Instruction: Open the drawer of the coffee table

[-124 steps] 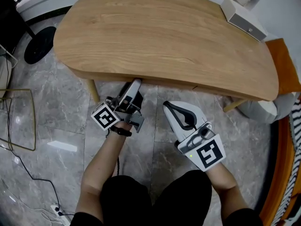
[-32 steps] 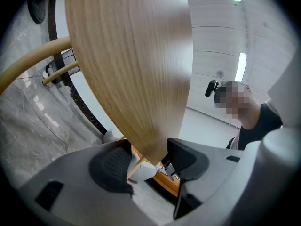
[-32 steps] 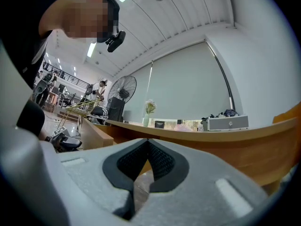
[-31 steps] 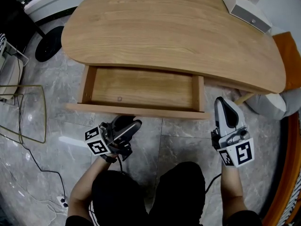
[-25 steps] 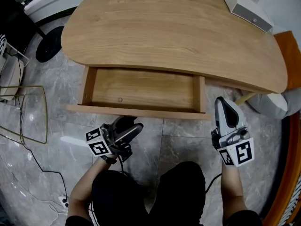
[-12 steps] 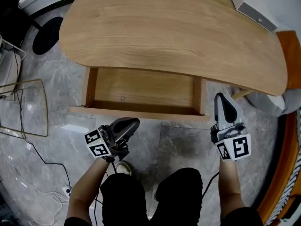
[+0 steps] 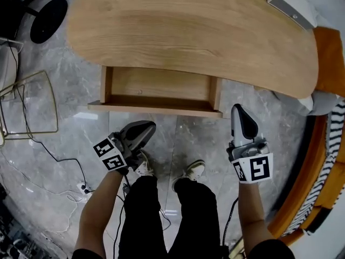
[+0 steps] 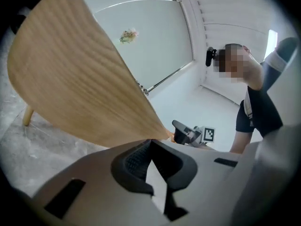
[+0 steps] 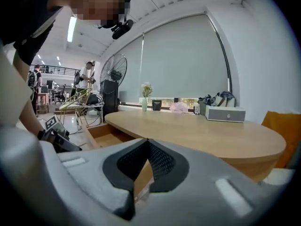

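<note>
The coffee table (image 7: pixel 188 26) has a light wooden oval top. Its drawer (image 7: pixel 156 93) stands pulled out toward me, shallow and with nothing in it. My left gripper (image 7: pixel 141 129) hangs shut and empty a little in front of the drawer's front panel (image 7: pixel 153 109), near its left half. My right gripper (image 7: pixel 237 112) is shut and empty too, just off the drawer's right corner. In the left gripper view the shut jaws (image 8: pixel 150 142) point along the table top (image 8: pixel 70 79). From the right gripper (image 9: pixel 148 142) the open drawer (image 9: pixel 106 135) shows at the left.
A grey box (image 7: pixel 291 4) lies on the table's far right. On the marble floor are a gold wire rack (image 7: pixel 27 104) at the left, a black round base (image 7: pixel 46 12) and cables (image 7: pixel 59 161). An orange seat (image 7: pixel 329 58) stands at the right. My feet (image 7: pixel 188 171) are below.
The drawer, closed five seconds ago, is out. Over the last second both grippers rose and drew back from its front as I stood up; the drawer stayed put.
</note>
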`<state>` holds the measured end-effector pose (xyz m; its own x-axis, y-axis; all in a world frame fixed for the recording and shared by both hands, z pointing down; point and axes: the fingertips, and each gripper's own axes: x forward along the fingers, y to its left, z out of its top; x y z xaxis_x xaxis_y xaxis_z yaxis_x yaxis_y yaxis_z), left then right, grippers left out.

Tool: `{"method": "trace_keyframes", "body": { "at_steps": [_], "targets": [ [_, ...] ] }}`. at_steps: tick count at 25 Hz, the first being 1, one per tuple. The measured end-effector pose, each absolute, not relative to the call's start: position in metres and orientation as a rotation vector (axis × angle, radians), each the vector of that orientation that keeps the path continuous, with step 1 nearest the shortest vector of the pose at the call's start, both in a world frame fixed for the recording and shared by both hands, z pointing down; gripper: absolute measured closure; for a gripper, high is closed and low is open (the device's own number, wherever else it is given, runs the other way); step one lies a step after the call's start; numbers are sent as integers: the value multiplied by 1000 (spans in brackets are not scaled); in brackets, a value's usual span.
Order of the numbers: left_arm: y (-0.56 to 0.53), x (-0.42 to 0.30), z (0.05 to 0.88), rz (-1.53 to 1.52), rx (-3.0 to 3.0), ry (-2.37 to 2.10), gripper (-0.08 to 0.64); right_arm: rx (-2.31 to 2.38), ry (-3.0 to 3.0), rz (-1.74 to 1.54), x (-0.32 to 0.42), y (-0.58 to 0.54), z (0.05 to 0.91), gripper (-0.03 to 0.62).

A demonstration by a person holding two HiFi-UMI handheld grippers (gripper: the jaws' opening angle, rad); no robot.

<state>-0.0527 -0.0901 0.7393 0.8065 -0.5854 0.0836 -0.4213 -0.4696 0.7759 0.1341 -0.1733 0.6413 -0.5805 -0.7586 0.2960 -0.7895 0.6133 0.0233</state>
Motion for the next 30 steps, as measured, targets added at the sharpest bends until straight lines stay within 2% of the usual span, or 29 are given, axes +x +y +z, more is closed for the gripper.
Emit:
{"method": "trace_keyframes", "body": {
  "at_steps": [7,14,25,30],
  "targets": [
    [-90,-66,671,-209,2057,-891,553,1270,-2530,229,130,-161,561,588],
    [-101,-92,604,-2,2074,-1154,554,1190,-2581,305,95,-136,481,588],
    [-111,-96,453,17,2199,-1217,553,1158,-2635,212,72,-117,336,588],
    [-123,-86,378,42,2340,-1223,552,1216,-2588,153,88,-113,277,588]
  ]
}}
